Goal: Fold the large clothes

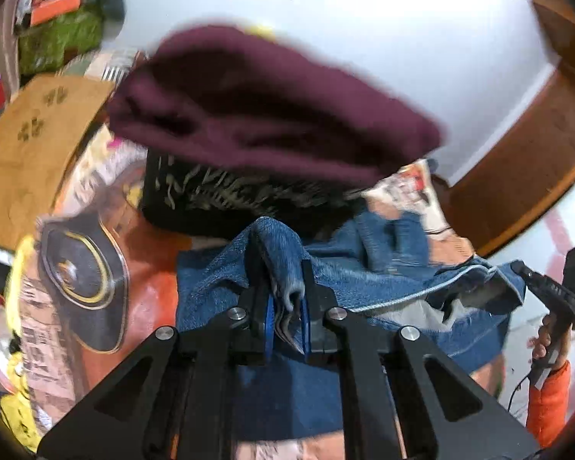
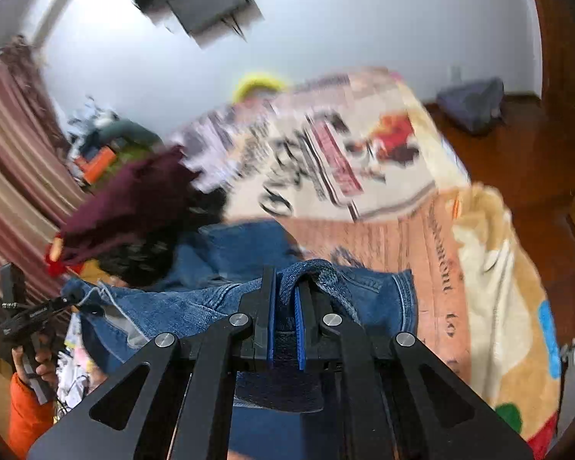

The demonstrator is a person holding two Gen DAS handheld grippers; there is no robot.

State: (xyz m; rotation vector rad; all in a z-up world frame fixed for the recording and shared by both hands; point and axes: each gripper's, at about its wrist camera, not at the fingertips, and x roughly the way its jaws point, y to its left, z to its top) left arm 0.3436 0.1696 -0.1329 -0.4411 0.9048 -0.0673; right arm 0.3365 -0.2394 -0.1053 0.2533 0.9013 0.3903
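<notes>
Blue jeans hang between my two grippers above a printed bedspread. My left gripper is shut on a bunched fold of the denim. My right gripper is shut on another fold of the same jeans. The right gripper also shows at the right edge of the left wrist view, with denim at its tip. The left gripper shows at the left edge of the right wrist view. Both views are motion-blurred.
A folded maroon garment lies on a black patterned one on the bed behind the jeans. A cardboard box sits at left. A wooden bed frame and white wall are at right. The bedspread stretches right.
</notes>
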